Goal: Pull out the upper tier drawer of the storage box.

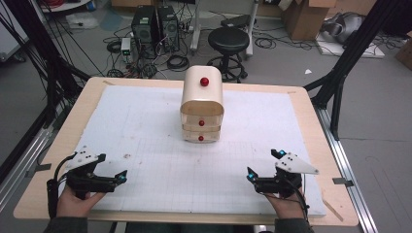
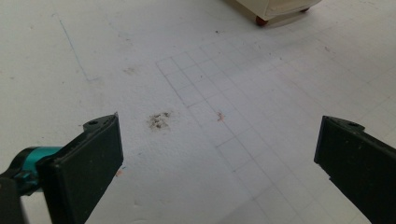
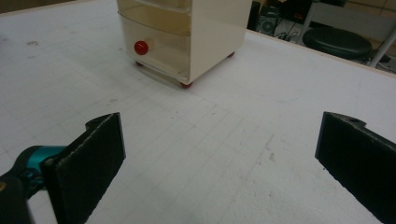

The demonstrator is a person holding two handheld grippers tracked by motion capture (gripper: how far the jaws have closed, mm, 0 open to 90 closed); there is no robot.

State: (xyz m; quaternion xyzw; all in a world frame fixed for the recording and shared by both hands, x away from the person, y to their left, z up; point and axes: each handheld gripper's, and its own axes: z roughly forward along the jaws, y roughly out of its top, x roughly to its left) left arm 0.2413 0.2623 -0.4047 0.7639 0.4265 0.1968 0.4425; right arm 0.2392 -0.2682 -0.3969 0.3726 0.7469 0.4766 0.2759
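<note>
L hand-held gripper (image 1: 112, 167) agape, R hand-held gripper (image 1: 265, 164) agape, drawer unit (image 1: 202, 104) between

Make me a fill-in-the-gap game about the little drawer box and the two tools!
1. The knobs on the drawer box are coloured ____.
2. The left tool has its jaws ____.
3. The right tool is holding ____.
4. Under the white mat sits a ____ table.

Missing words: red; open; nothing; wooden

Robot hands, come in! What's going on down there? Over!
Left gripper open, right gripper open, both empty, near table edge. Drawer cabinet mid-table, drawers shut, untouched. Nothing between grippers and cabinet.
</note>
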